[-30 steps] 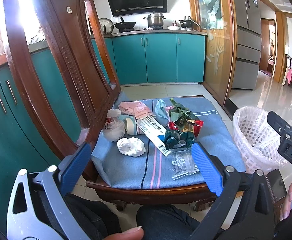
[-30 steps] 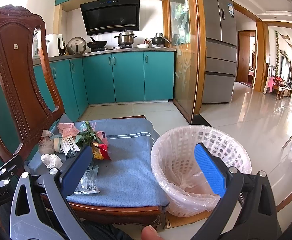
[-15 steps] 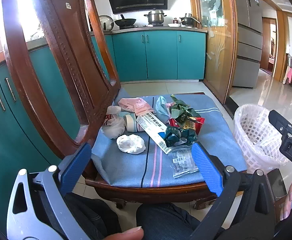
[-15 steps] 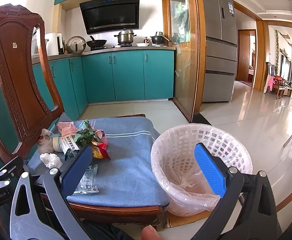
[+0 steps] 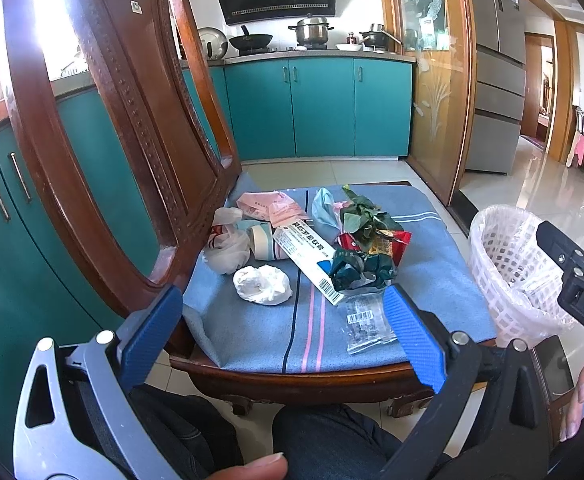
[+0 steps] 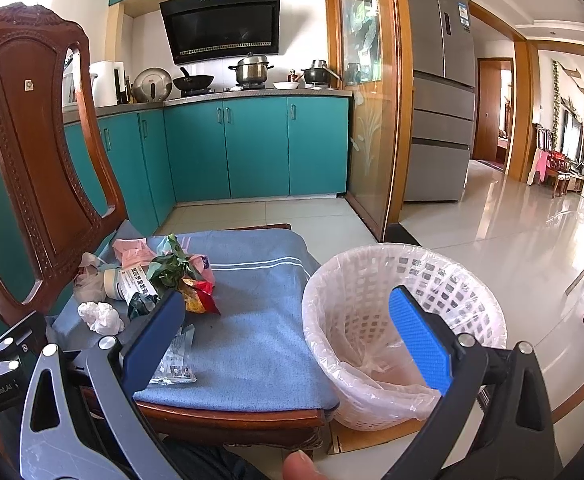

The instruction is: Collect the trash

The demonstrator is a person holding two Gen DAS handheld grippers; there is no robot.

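Right, left wrist view first: the left gripper [image 5: 281,330] hangs in front of the wooden chair [image 5: 91,152] with its blue jaws spread wide and nothing between them. Ahead of those jaws, on the blue striped cushion [image 5: 267,336], sits the trash pile. A crumpled white tissue [image 5: 262,284] lies nearest the left finger, the long white medicine box [image 5: 307,261] runs diagonally behind it, and a clear plastic wrapper [image 5: 366,324] rests just beside the right finger. Further back there's a dark green wrapper [image 5: 362,270], a red snack bag [image 5: 388,242], green leaves [image 5: 362,220], pink paper [image 5: 269,208] and a white plastic bag [image 5: 225,246] against the chair back. Off to the right stands the white lined basket [image 5: 512,268].

Over to the right wrist view: the right gripper [image 6: 285,336] is also wide open and holding nothing. Its left finger sits over the cushion [image 6: 251,340] edge, partly covering the clear wrapper [image 6: 177,360]; its right finger hangs over the basket [image 6: 404,320] mouth. The tissue [image 6: 100,316] and the rest of the pile lie left of the jaws, well outside them.
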